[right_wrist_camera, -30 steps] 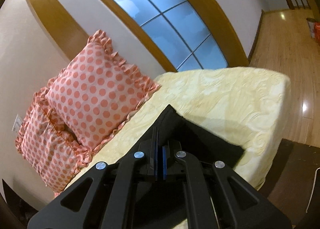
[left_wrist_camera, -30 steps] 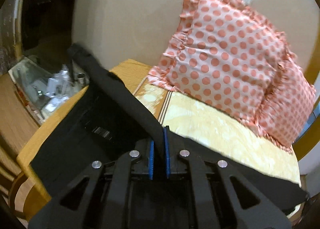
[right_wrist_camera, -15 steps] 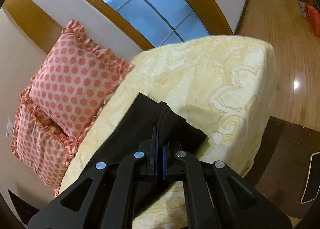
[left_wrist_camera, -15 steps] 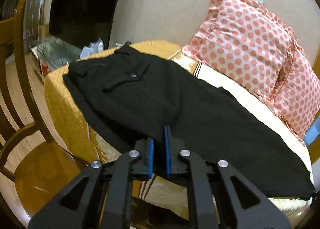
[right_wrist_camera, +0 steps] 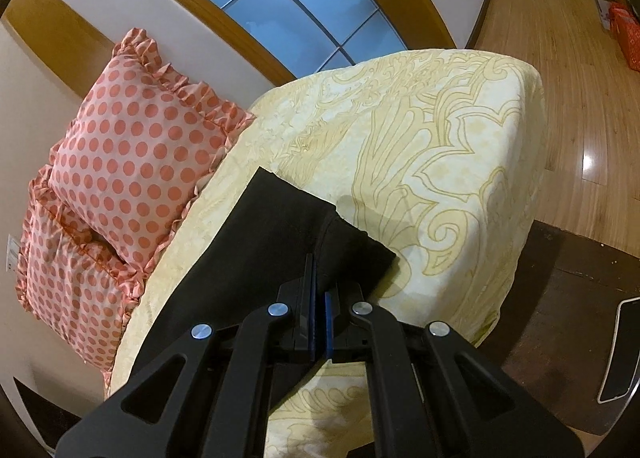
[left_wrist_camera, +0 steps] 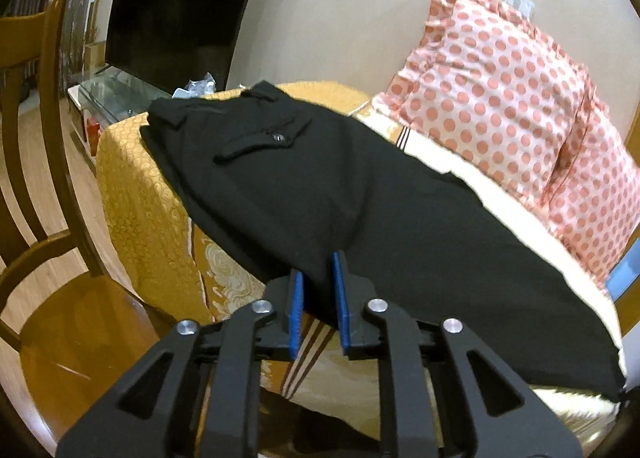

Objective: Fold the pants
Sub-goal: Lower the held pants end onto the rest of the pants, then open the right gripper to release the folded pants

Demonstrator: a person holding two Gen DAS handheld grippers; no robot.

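Right gripper (right_wrist_camera: 318,290) pinching black pants (right_wrist_camera: 260,242) hem, on yellow bedspread (right_wrist_camera: 440,161), dotted pillows (right_wrist_camera: 136,161) beside pants

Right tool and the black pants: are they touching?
Touching. The right wrist view shows the right tool with its blue pads closed on the near edge of the black pants, with fabric pinched between them.

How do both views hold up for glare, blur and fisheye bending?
Left wrist: warm dim light, polka-dot pillow slightly soft, black pants lose fold detail. Right wrist: glare streaks on wooden floor, window frame bowed by the lens.
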